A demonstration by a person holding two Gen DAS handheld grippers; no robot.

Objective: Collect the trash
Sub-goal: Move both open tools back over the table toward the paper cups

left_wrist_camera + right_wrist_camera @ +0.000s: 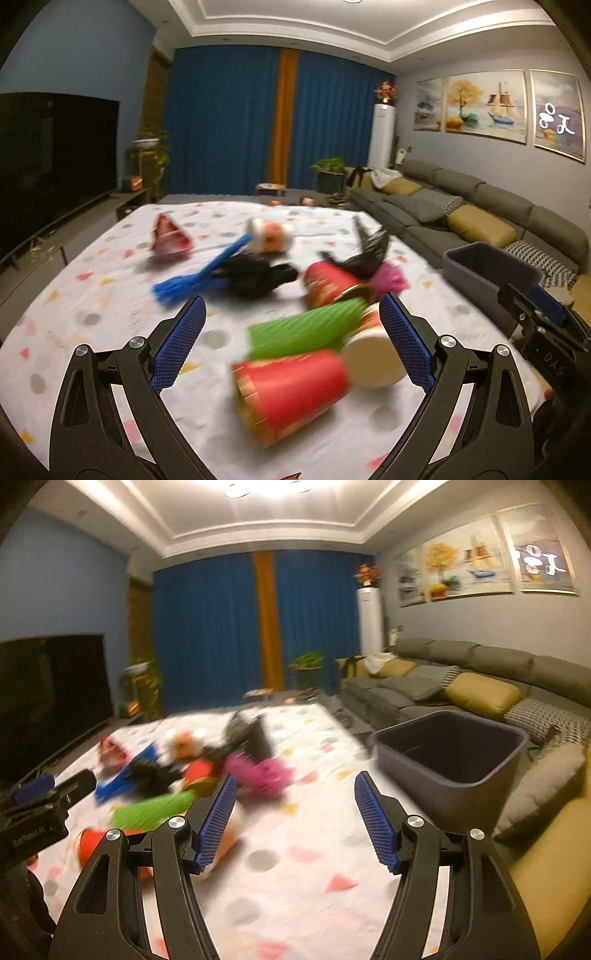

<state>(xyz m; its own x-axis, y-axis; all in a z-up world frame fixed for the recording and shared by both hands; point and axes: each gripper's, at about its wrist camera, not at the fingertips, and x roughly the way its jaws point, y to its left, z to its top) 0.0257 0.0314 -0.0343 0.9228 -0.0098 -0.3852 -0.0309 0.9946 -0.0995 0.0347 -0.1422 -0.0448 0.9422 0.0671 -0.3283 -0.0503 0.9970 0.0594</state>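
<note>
Trash lies scattered on a white patterned tablecloth (92,295). A red paper cup (291,395) lies on its side nearest my left gripper (291,306), which is open and empty above it. A green ribbed piece (306,328), a white cup (373,358), a second red cup (328,284), a pink wad (391,277), black plastic (255,277) and a blue brush (199,277) lie beyond. My right gripper (295,786) is open and empty over bare cloth, right of the pink wad (258,771). A dark grey bin (450,753) stands to its right.
The bin also shows in the left wrist view (487,273), off the table's right edge. A grey sofa (461,679) with yellow cushions runs along the right wall. A television (51,162) stands at the left. A red wrapper (170,236) lies far left on the cloth.
</note>
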